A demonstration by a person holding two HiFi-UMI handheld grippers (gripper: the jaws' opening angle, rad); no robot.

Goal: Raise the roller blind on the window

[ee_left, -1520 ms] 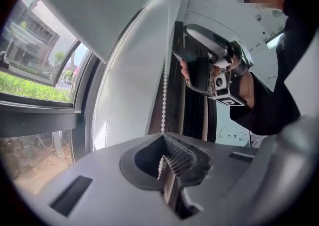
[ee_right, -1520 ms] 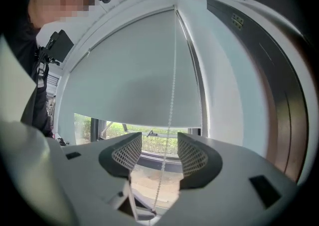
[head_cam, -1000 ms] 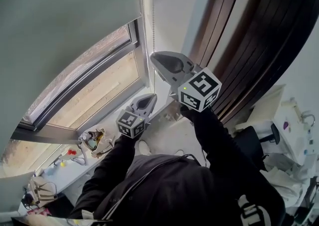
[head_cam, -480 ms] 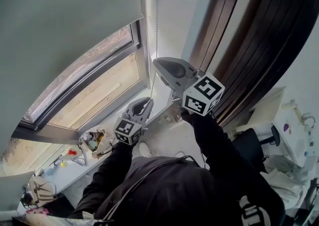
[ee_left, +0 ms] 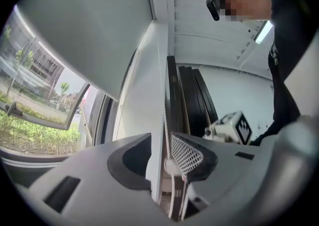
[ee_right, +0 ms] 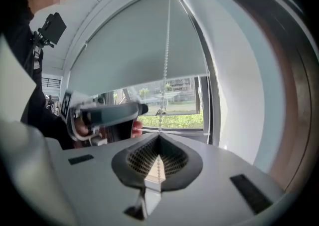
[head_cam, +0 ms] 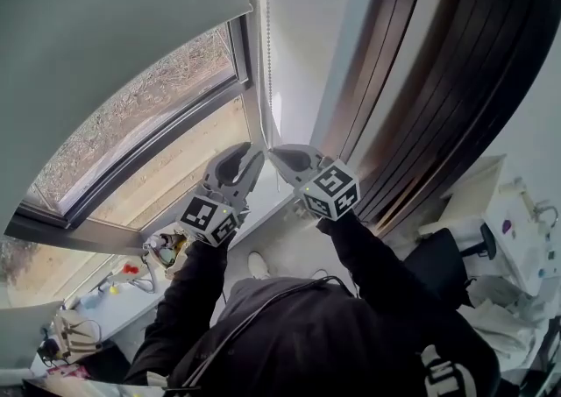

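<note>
A: where's the blind (head_cam: pixel 105 18) at?
B: head view, covers the top of the window (head_cam: pixel 149 124), around 10 o'clock. chain (head_cam: pixel 267 62) hangs at its right edge
A: grippers?
B: right gripper (ee_right: pixel 159 137) clamped tight on the chain. left gripper (ee_left: pixel 160 142) has just been opening, chain between its jaws, not squeezed. left one sits at 9 o'clock of the right, tips close

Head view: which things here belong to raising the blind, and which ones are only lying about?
Belong to the job:
roller blind; bead chain; right gripper, shut on the bead chain; left gripper, jaws just opened, chain between them.

Lying about:
small clutter on the window sill; dark wooden panels.
</note>
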